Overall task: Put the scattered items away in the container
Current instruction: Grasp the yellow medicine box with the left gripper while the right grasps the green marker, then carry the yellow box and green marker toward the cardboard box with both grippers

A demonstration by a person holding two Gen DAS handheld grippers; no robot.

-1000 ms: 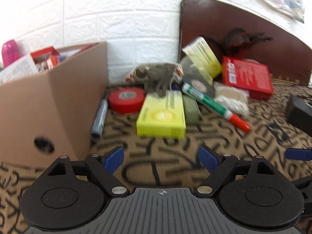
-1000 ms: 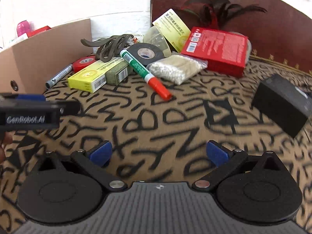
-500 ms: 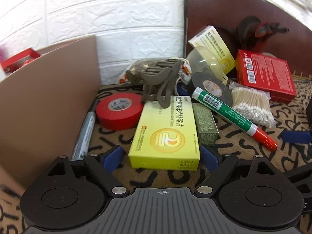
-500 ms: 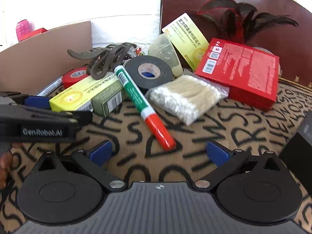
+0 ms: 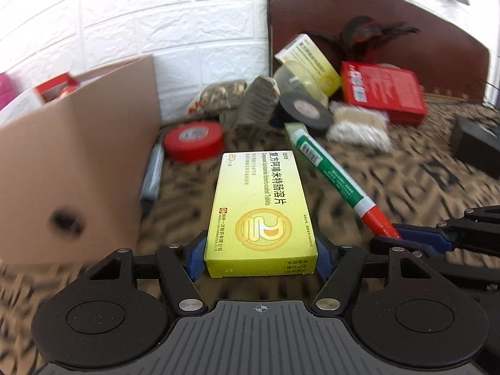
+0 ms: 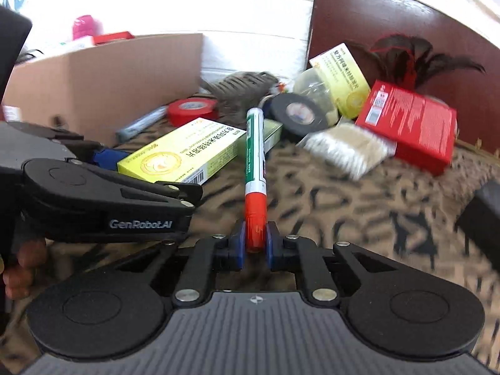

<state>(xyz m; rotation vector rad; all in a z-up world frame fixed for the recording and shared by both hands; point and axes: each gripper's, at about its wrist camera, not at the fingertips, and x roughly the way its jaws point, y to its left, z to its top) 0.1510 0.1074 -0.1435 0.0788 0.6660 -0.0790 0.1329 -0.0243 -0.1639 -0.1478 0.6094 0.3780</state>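
Blue-padded, your left gripper [image 5: 261, 254] clamps the yellow cardboard medicine box [image 5: 262, 211]; your right gripper [image 6: 253, 243] pinches the green marker's red cap [image 6: 255, 217]. Both picks made; next, carry to the brown cardboard container [image 5: 78, 162] at ten o'clock.

We look from left wrist camera low over patterned worktop [image 5: 406, 181], forward along fingers toward white brick wall [image 5: 187, 31]; yellow box [image 5: 261, 212] fills near centre, cardboard box [image 5: 78, 156] close at left. We look from right wrist camera equally low, same way, set further right; green-red marker [image 6: 255, 168] runs down centre. We see both views share red tape [image 5: 193, 140], black tape [image 6: 295, 112], red box [image 6: 409, 122]. We spot each gripper in other's view.
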